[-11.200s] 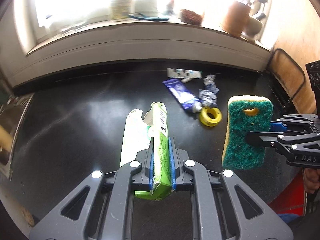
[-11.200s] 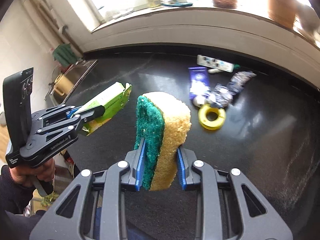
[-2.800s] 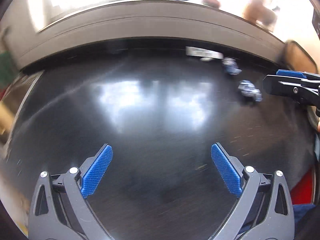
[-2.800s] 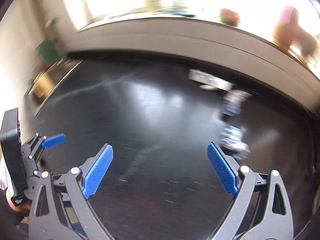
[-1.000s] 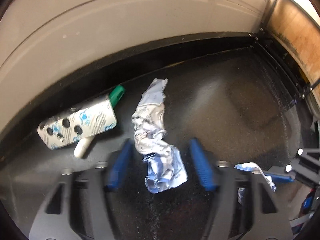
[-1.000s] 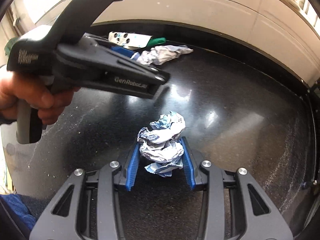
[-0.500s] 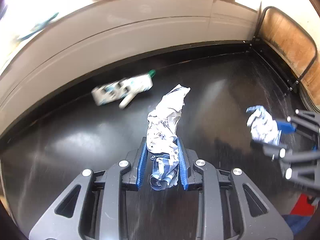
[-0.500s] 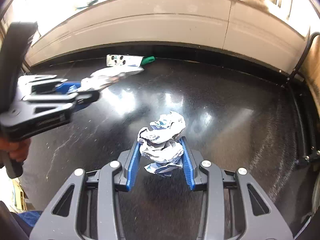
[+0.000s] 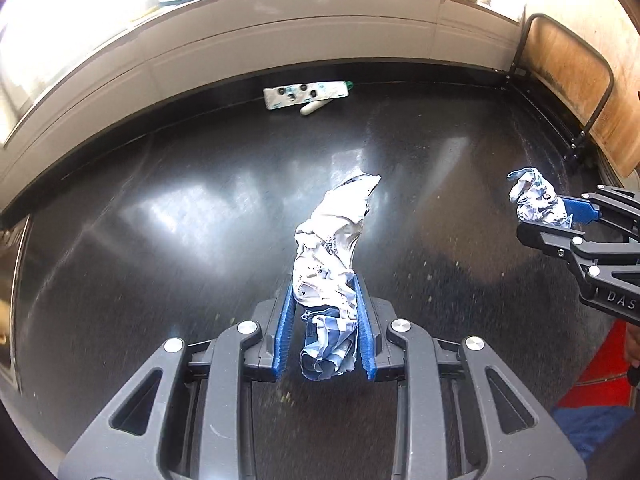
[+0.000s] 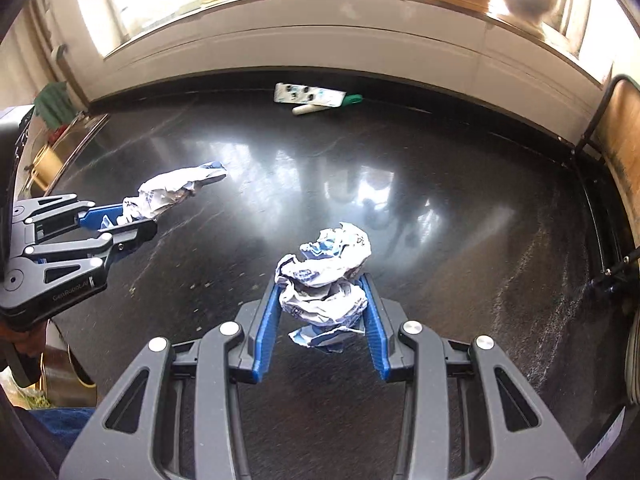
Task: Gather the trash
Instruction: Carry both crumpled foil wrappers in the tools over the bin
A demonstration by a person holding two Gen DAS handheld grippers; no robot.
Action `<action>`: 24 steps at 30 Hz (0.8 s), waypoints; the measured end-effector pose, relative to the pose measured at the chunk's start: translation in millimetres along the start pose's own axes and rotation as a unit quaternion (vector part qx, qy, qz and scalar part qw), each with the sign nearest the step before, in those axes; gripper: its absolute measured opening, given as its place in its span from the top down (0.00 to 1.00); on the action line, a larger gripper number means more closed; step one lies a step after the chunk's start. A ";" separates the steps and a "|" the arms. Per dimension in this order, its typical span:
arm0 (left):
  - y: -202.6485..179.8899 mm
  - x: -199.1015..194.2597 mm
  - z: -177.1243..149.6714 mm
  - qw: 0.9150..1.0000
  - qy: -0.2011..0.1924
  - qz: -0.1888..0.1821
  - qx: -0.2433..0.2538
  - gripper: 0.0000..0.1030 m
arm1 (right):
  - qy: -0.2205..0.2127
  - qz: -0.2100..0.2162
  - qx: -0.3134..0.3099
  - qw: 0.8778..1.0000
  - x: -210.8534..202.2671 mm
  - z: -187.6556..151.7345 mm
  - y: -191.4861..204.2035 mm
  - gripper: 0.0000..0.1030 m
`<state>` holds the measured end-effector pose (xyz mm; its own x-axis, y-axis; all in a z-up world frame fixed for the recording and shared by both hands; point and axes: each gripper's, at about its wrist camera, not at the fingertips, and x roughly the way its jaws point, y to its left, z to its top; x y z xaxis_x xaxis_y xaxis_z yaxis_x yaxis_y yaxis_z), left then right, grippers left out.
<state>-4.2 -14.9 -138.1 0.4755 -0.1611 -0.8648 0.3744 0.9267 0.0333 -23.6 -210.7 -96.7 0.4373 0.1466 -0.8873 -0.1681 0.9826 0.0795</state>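
Left wrist: wrapper between tool pads.

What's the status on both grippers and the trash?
Left gripper shut on long crumpled wrapper. Right gripper shut on balled wrapper. Blister pack left by the back wall. Nothing blocking.

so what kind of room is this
Probably a home kitchen: a black stone countertop under a sunlit windowsill holding pots, with what looks like a sink at its left end.

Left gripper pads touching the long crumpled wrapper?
Touching. Left wrist view: both blue pads of the left gripper press the long crumpled wrapper, lifted off the black counter.
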 end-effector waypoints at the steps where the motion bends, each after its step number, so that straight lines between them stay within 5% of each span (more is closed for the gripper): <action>1: 1.2 -2.3 -2.9 1.000 -0.003 0.003 -0.003 0.73 | -0.001 0.002 -0.005 1.000 -1.6 -0.3 4.9 0.62; 9: 47.1 -43.0 -32.1 0.996 -0.034 0.055 -0.068 0.73 | -0.016 0.036 -0.074 0.997 -4.4 23.0 69.9 0.62; 14: 101.3 -79.2 -71.2 0.982 -0.048 0.113 -0.141 0.73 | -0.029 0.090 -0.146 0.985 1.3 48.1 150.4 0.62; 17: 136.8 -103.2 -107.6 0.968 -0.048 0.155 -0.193 0.73 | -0.031 0.130 -0.201 0.970 5.1 55.7 210.9 0.62; 24: 205.6 -149.2 -220.4 0.916 -0.016 0.246 -0.315 0.73 | -0.003 0.226 -0.331 0.916 18.5 39.5 362.9 0.62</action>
<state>-173.7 274.5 -112.6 0.4906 0.3279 -0.8073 -0.4210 0.9004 0.1099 -41.6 153.1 -66.3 0.1955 0.5242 -0.8288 -0.8309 0.5375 0.1440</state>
